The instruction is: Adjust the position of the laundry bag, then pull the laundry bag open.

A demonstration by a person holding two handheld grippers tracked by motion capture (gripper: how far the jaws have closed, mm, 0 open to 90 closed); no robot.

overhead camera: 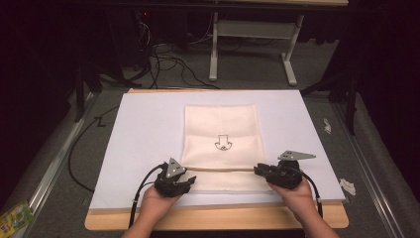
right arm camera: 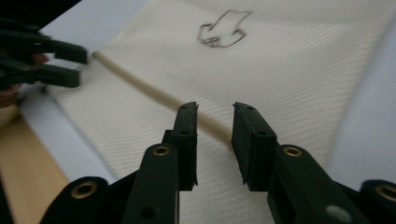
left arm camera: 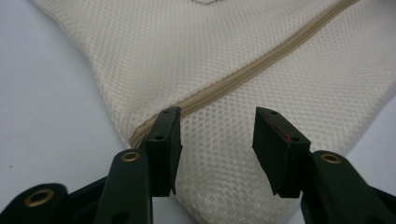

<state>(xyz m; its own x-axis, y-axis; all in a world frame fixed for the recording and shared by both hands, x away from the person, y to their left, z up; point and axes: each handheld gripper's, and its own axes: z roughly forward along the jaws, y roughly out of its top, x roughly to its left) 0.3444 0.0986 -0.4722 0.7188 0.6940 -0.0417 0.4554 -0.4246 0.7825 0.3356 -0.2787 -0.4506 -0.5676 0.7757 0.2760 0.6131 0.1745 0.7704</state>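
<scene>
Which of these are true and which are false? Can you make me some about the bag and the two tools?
1. The mesh bag lies flat on a white sheet. True.
2. The bag is bright red. False: it is cream coloured.
3. A small arrow drawing is on the bag. True.
4. The left tool is squeezed shut on the bag. False: its jaws stand open over the bag's corner, by the end of the zipper.
5. The right tool is open, with the zipper line running between its jaws. True.
6. A cup stands on the bag. False: nothing sits on it.
</scene>
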